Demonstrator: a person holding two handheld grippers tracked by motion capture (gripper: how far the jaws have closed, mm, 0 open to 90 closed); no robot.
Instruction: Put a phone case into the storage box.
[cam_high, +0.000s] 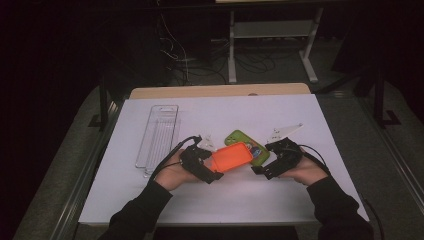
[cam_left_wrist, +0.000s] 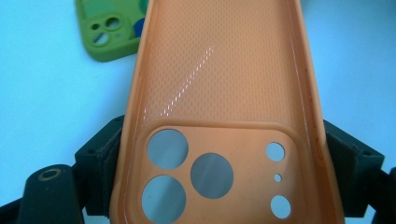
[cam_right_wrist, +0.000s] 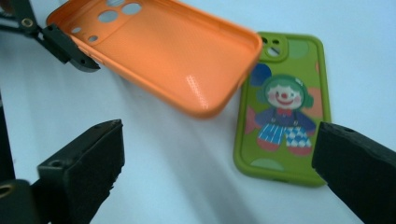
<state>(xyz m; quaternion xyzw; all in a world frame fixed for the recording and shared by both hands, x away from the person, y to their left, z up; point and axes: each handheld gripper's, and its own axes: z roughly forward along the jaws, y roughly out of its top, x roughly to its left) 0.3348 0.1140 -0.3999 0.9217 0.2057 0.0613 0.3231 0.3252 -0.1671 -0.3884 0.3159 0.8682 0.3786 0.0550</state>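
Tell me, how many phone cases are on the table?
2. The orange case is held up by the left gripper at its camera end. The green case with a clown picture lies flat on the table, just behind the orange one.

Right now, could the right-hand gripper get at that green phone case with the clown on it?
Probably yes. The right gripper is open, and the green case lies flat on the table just ahead. The orange case, held up by the left gripper, overlaps only its far corner.
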